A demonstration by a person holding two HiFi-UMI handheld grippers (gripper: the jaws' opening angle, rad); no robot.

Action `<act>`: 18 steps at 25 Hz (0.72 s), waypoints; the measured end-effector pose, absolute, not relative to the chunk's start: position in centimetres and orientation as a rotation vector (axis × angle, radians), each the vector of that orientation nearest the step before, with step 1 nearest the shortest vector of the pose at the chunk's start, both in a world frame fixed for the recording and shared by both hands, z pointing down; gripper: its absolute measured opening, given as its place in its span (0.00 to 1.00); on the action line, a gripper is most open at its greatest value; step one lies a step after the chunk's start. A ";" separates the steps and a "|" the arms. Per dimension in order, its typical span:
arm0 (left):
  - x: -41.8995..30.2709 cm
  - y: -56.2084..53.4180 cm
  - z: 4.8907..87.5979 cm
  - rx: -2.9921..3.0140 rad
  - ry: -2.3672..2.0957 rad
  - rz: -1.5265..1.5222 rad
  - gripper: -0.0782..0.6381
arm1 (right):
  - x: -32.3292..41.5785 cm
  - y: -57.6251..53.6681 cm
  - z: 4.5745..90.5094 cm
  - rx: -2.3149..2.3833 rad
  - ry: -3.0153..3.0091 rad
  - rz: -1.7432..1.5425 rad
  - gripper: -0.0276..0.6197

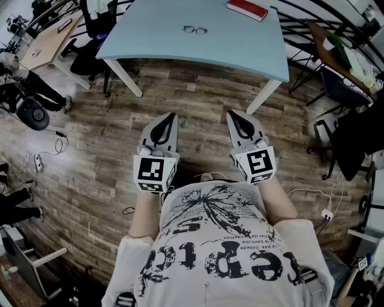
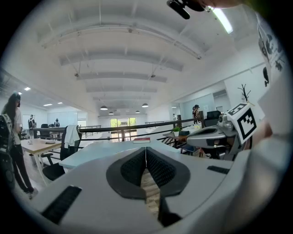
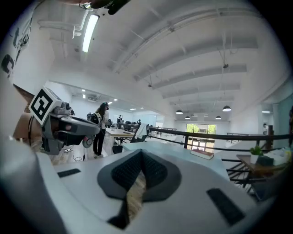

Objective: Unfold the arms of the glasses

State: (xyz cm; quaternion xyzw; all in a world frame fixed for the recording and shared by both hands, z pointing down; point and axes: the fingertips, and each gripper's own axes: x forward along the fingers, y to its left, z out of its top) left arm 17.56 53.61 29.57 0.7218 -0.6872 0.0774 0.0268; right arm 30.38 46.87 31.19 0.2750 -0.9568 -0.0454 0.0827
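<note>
A pair of glasses (image 1: 195, 30) lies on the light blue table (image 1: 240, 48), far ahead of both grippers. My left gripper (image 1: 173, 115) and right gripper (image 1: 230, 113) are held side by side in front of my chest, over the wooden floor and short of the table's near edge. Both point roughly level toward the table. Each has its jaws shut with nothing between them, as the left gripper (image 2: 146, 149) and the right gripper (image 3: 141, 152) show in their own views. The glasses do not show in either gripper view.
A red book (image 1: 247, 9) lies at the table's far right corner. Office chairs (image 1: 90, 51) stand at the table's left and a chair (image 1: 339, 90) at its right. Cables (image 1: 45, 153) trail on the floor at left. A person (image 2: 11, 141) stands by another desk (image 2: 39, 146).
</note>
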 end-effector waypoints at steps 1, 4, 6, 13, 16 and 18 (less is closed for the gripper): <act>17.7 53.5 29.6 2.232 -2.118 0.240 0.14 | 30.5 46.8 31.1 0.822 -2.855 -0.138 0.05; 17.9 53.1 29.6 2.242 -2.106 0.245 0.14 | 30.6 46.5 31.0 0.826 -2.852 -0.141 0.05; 17.9 52.8 29.6 2.250 -2.100 0.246 0.14 | 30.6 46.4 31.0 0.829 -2.850 -0.140 0.06; 17.6 51.8 30.3 2.245 -2.077 0.236 0.14 | 30.9 45.6 31.5 0.885 -2.826 -0.121 0.06; 17.1 51.2 30.8 2.250 -2.058 0.247 0.14 | 30.6 45.0 31.9 0.907 -2.816 -0.096 0.06; 16.6 50.6 31.2 2.255 -2.043 0.255 0.13 | 30.2 44.6 32.3 0.916 -2.808 -0.077 0.06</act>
